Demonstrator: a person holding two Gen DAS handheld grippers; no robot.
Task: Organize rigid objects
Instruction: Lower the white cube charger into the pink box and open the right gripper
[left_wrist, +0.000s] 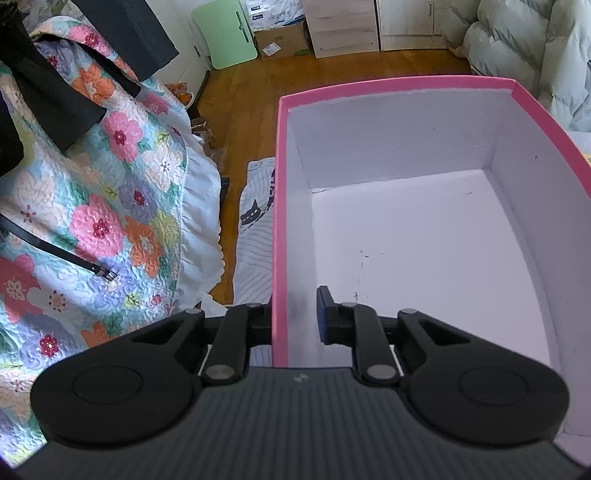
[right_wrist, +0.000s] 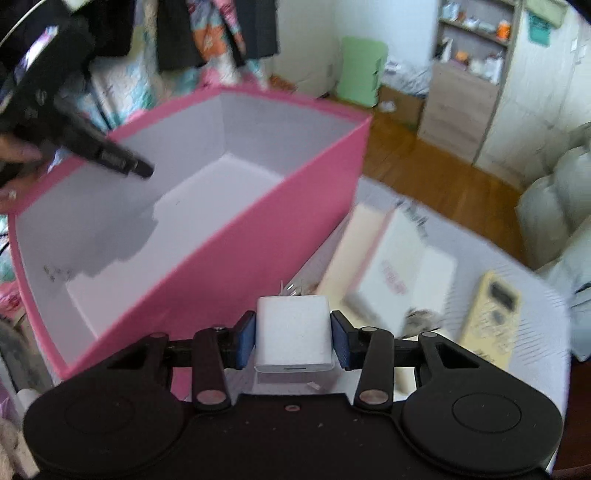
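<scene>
White square plastic charger block (right_wrist: 292, 334) with its metal prongs pointing away from the camera is sitting right between the blue pads of the right tool (right_wrist: 292, 339), and both pads are pressed flat against its sides, so it's pinched tight. It's hanging just outside the near right wall of the big pink cardboard box with the white inside (right_wrist: 236, 236), not over the opening.

Left tool (left_wrist: 295, 317) is straddling the left wall of that same pink box (left_wrist: 279, 221): one finger is inside the box with its blue pad (left_wrist: 325, 314) showing, the other is outside and mostly hidden behind the wall. There's a gap between the inside pad and the wall, so the jaws look spread around the edge rather than clamped on it. From the right wrist view you can see that left tool (right_wrist: 122, 162) reaching over the far left rim, with a bit of the person's hand (right_wrist: 14, 162) behind it.

Nothing inside the box except some scuff marks on the white bottom.

Right of the box on the pale counter surface (right_wrist: 535, 295) there's a cream-coloured remote control with a small screen (right_wrist: 491, 317) and a flat white-and-cream box with pink lettering (right_wrist: 399, 266), both blurry. Off to the left in the left wrist view there's a flowery quilted bedspread (left_wrist: 110, 221), and wooden floor (left_wrist: 258, 92) beyond.
</scene>
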